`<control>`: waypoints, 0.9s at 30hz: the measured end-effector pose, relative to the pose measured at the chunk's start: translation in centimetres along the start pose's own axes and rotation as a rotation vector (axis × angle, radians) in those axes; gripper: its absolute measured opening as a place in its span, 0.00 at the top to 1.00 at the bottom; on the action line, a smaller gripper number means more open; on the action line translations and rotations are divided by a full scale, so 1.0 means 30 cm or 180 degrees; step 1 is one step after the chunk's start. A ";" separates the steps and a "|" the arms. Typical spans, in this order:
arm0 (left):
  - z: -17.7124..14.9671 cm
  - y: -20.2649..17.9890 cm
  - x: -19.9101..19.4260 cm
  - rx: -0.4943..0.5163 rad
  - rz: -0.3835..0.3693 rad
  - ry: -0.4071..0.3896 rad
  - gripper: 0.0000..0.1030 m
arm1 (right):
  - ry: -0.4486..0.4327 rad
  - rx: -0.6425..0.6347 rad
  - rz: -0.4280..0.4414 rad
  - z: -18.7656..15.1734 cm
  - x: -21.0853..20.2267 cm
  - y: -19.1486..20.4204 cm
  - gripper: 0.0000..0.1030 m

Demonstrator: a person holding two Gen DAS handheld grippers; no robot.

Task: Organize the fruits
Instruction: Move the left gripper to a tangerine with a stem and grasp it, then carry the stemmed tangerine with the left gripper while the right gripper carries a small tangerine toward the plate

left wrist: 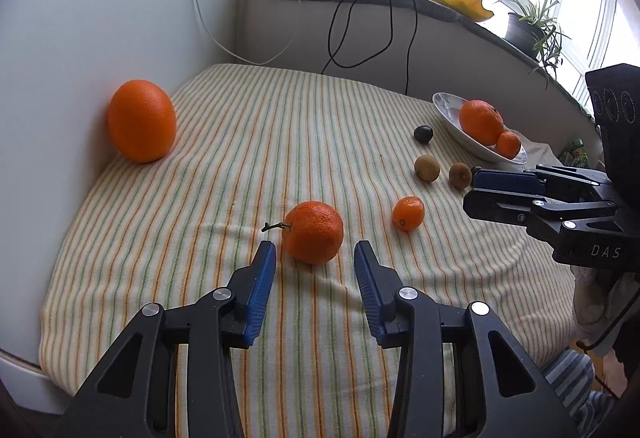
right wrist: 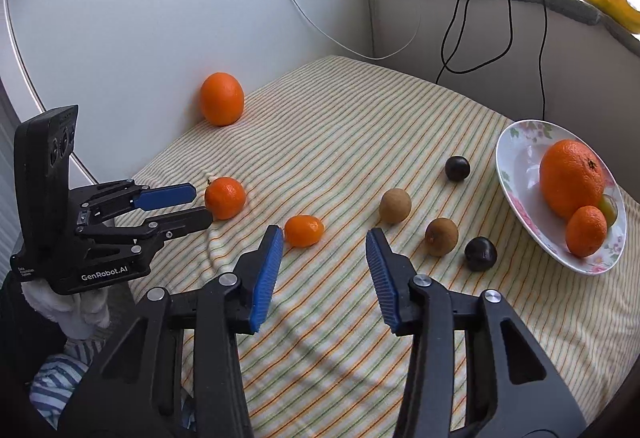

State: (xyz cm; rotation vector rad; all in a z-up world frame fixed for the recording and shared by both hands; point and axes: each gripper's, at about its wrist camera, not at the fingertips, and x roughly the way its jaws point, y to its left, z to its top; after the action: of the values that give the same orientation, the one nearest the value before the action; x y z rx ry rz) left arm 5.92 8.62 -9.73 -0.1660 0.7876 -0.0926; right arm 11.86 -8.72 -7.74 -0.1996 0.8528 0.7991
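Note:
My left gripper [left wrist: 315, 252] is open, its blue pads on either side of a stemmed mandarin [left wrist: 313, 232] on the striped cloth, just short of it; in the right wrist view the left gripper [right wrist: 202, 205] sits beside that mandarin [right wrist: 225, 197]. My right gripper [right wrist: 325, 242] is open and empty above the cloth, also seen from the left wrist view [left wrist: 470, 194]. A small mandarin [right wrist: 304, 230] lies just ahead of it to the left. Two kiwis [right wrist: 395, 205] [right wrist: 441, 236] and two dark plums [right wrist: 457, 168] [right wrist: 480, 253] lie near a white floral plate [right wrist: 516, 162] holding a big orange [right wrist: 571, 178] and a mandarin [right wrist: 586, 231].
A large orange [left wrist: 142, 120] rests against the white wall at the left. Cables [left wrist: 360, 26] hang from the windowsill at the back. A potted plant [left wrist: 528, 26] and a yellow dish [left wrist: 460, 0] stand on the sill. The cloth's front edge [left wrist: 120, 318] drops off nearby.

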 end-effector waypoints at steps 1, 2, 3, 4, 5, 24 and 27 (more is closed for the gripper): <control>0.001 0.002 0.004 -0.0005 -0.0003 0.0007 0.62 | 0.0037 -0.0009 0.0023 0.005 0.018 0.008 0.58; 0.000 0.006 0.009 -0.0010 -0.0010 0.0016 0.62 | 0.0064 -0.0022 0.0026 0.006 0.034 0.015 0.60; 0.000 0.010 0.014 -0.0019 -0.0013 0.0029 0.62 | 0.0088 -0.0032 0.0018 0.007 0.048 0.018 0.60; 0.001 0.015 0.019 -0.0033 -0.0012 0.0039 0.62 | 0.0118 -0.0039 0.0008 0.012 0.063 0.025 0.60; 0.001 0.019 0.023 -0.0046 -0.0022 0.0046 0.62 | 0.0142 -0.0045 0.0001 0.016 0.076 0.028 0.61; 0.019 0.027 0.070 -0.0084 -0.0105 0.0114 0.67 | 0.0335 -0.0067 -0.0045 0.027 0.196 0.040 0.66; 0.023 0.021 0.075 -0.0049 -0.0071 0.0103 0.67 | 0.0342 -0.0060 -0.0045 0.031 0.202 0.036 0.68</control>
State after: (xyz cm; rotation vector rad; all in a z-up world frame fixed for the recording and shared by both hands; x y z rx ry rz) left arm 7.99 9.00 -10.94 -0.1884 0.8191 -0.1107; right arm 14.05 -4.21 -11.44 -0.2669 0.9444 0.7887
